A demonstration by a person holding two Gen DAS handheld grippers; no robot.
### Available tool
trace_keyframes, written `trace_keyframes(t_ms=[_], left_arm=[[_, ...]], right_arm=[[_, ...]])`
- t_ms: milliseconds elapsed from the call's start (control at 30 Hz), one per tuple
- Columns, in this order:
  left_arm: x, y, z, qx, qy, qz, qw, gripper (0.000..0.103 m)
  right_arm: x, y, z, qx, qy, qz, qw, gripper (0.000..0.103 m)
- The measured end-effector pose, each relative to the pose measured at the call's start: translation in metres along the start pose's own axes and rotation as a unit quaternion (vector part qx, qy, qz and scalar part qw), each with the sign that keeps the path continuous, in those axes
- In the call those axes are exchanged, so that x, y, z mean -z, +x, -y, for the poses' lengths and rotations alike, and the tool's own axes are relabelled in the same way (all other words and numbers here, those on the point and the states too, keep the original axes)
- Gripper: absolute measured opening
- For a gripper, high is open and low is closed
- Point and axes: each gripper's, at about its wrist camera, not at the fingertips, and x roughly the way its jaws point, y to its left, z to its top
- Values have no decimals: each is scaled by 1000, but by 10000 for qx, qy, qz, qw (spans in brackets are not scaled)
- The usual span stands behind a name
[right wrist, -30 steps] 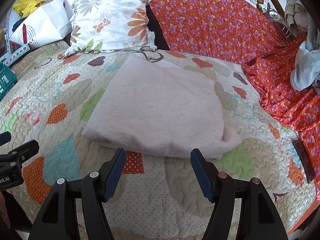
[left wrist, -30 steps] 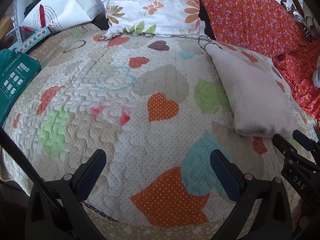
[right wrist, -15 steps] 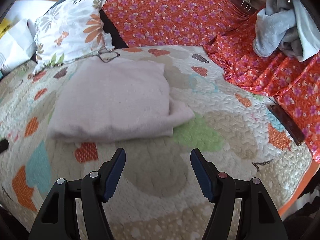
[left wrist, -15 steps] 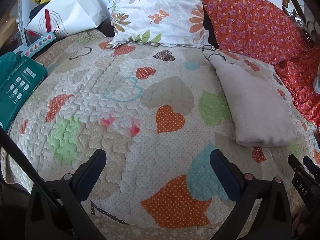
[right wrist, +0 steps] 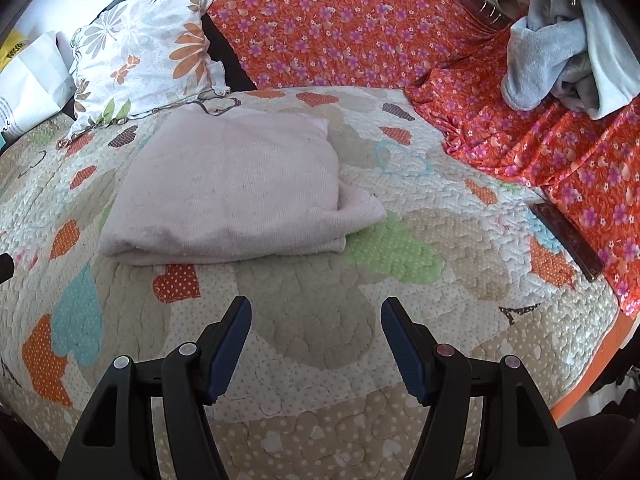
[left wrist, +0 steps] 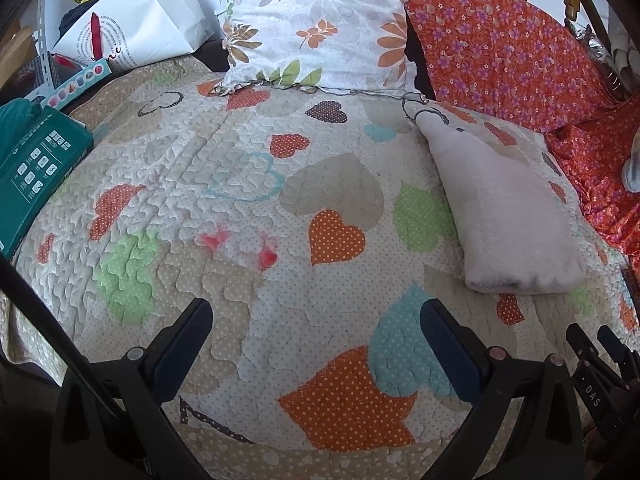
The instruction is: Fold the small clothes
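Right gripper (right wrist: 316, 340) fingers wide, nothing between, over bare quilt (right wrist: 304, 320). Left gripper (left wrist: 316, 344) same: wide, empty. Folded pale-pink garment (right wrist: 232, 188) lies flat on the quilt ahead of the right gripper, folded edge nearest it, long axis running toward the floral pillow (right wrist: 144, 52).
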Motion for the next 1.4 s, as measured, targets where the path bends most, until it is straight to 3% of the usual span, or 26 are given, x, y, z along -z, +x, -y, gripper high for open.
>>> trace_keyframes(t_ms=[467, 800, 933, 1100, 1267, 1400], left_arm=[[2, -1, 1, 25, -91, -88, 9999, 103], [10, -8, 2, -197, 77, 123, 9997, 103], [11, -9, -1, 24, 23, 77, 10000, 103], [17, 8, 13, -304, 320, -15, 9990, 103], [29, 12, 32, -310, 671, 23, 9973, 103], [34, 18, 40, -314, 842, -42, 9959, 103]], right_arm=[[7, -1, -7, -30, -81, -44, 10000, 72], [18, -6, -17, -228, -182, 24, 9996, 73], [22, 3, -21, -117, -344, -99, 9993, 75], [19, -2, -14, -247, -56, 63, 9997, 76], [21, -2, -10, -363, -62, 45, 9993, 76], [20, 3, 2, -509, 287, -95, 9982, 76]])
